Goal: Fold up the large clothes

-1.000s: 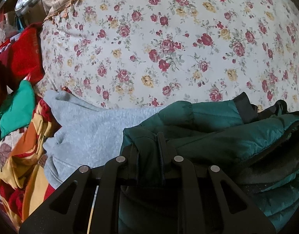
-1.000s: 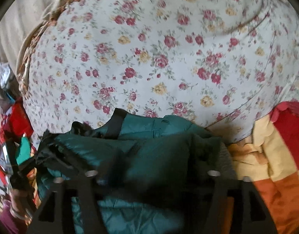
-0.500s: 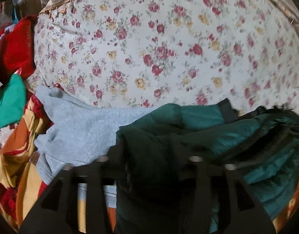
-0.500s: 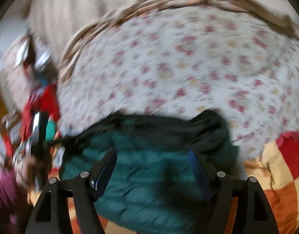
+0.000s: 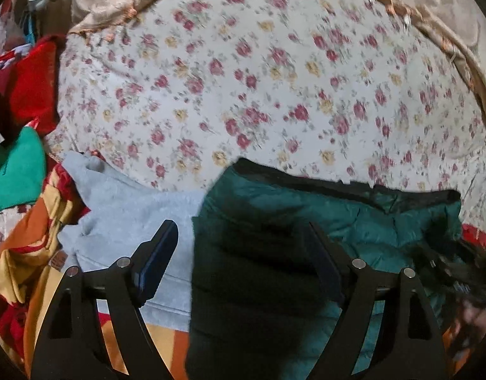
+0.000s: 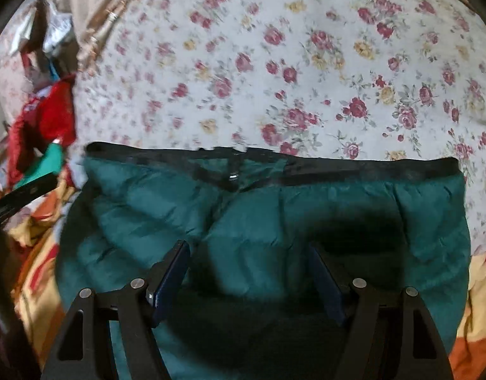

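Green puffer jacket (image 6: 274,221) sits folded on the bed; left hand-held gripper (image 5: 243,253) is opening off it, right hand-held gripper (image 6: 249,272) hangs released. I'd press the puffy fold flat next.

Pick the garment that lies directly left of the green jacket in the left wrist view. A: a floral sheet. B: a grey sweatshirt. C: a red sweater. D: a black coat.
B: the grey sweatshirt lies against the left edge of the green jacket, while the floral sheet spreads beyond both.
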The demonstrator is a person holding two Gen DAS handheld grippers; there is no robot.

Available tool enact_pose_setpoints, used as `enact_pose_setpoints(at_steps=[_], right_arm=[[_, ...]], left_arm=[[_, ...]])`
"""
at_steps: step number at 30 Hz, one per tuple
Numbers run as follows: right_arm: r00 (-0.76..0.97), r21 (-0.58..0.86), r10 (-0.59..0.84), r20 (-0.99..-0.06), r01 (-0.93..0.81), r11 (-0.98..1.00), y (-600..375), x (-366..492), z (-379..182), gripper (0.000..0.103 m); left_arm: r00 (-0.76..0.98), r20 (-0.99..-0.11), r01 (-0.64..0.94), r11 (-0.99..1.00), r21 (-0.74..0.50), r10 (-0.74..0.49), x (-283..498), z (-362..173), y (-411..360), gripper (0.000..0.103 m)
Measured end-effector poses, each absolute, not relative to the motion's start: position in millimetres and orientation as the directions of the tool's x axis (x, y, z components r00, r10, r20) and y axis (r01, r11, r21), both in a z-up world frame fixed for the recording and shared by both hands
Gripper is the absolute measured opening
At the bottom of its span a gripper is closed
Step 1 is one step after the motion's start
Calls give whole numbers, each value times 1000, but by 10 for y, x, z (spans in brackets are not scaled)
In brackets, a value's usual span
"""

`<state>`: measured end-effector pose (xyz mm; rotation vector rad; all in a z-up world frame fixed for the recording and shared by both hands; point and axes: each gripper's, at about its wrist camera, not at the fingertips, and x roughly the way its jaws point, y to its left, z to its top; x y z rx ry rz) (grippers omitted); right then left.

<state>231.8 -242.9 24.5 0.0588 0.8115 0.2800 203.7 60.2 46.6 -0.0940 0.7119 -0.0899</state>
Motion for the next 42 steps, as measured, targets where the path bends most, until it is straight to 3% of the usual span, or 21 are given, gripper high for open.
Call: enact_pose_setpoints(at_steps=[8, 13, 16, 19, 24, 34, 42], right_arm=[[620, 196, 221, -753, -110, 974, -2614, 2730, -197, 74], [598, 223, 247, -762, -117, 968, -2650, 2710, -111, 74], [633, 277, 294, -716, -128, 952, -2799, 2579, 118, 74], [700, 177, 185, -690, -85, 981, -3001, 2517, 280, 74], [671, 72, 64, -739, -15, 997, -3281, 2719, 74, 74], [678, 75, 62, -733, -9, 997, -3318, 2892, -249, 79], [680, 198, 185, -710, -59, 978, -3500, 2529, 60, 79]], left_arm=[[647, -761, -18, 997, -74, -45, 2470, -115, 444, 82], [636, -771, -25, 997, -73, -41, 2524, -133, 456, 83], [664, -747, -30, 997, -68, -31, 2521, -42, 469, 83], [679, -734, -51, 996, -75, -20, 2578, -6, 467, 83], [641, -767, -76, 997, -34, 22, 2712, -169, 394, 83], [655, -755, -76, 997, -27, 29, 2766, -278, 356, 83], [651, -758, -75, 997, -34, 23, 2754, -284, 361, 84]])
